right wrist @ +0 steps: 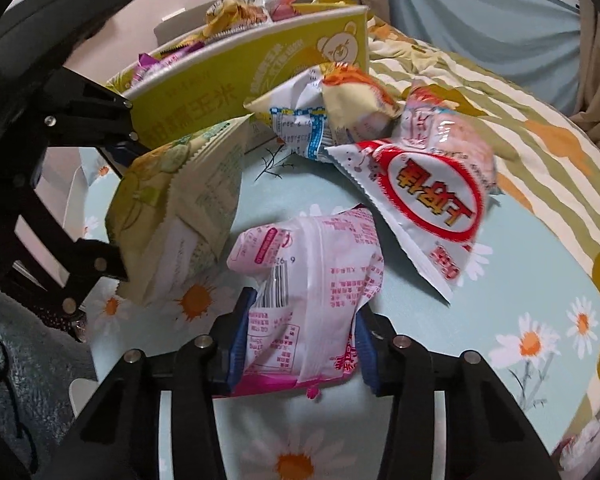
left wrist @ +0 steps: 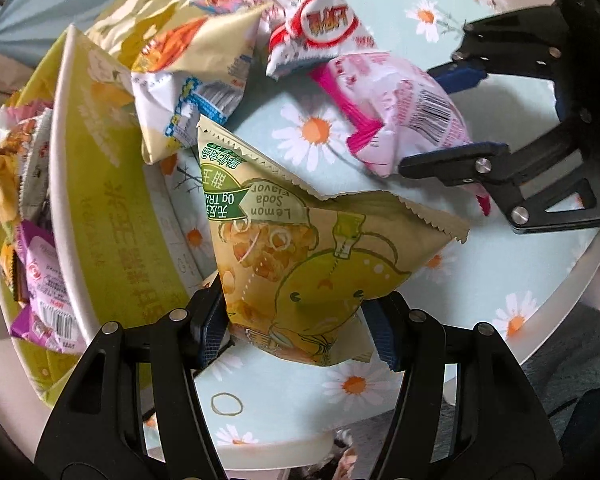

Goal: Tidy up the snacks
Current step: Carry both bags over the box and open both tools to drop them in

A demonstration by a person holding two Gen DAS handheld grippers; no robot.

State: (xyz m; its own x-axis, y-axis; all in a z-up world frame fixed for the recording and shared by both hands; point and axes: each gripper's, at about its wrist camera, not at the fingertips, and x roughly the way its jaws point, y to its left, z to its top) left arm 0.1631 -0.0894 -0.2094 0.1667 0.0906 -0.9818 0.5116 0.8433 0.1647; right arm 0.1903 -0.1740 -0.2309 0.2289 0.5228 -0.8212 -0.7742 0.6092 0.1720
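Observation:
My left gripper [left wrist: 296, 332] is shut on a yellow-green lemon soda snack bag [left wrist: 300, 248], held just above the daisy-print table [left wrist: 500, 264]; the bag also shows in the right wrist view [right wrist: 172, 208]. My right gripper [right wrist: 300, 344] is shut on a pink and white snack packet [right wrist: 312, 280], seen in the left wrist view too [left wrist: 400, 108]. A red and white packet [right wrist: 428, 200] and a cream and orange packet [right wrist: 340, 108] lie on the table beyond. A yellow cardboard box [left wrist: 112, 200] holding several snacks stands to the left.
The round table's white rim [left wrist: 572, 280] curves at the right. A striped yellow and green bedspread [right wrist: 520, 120] lies behind the table. A blue cloth [right wrist: 480, 12] hangs at the back. Grey fabric [right wrist: 28, 380] is at lower left.

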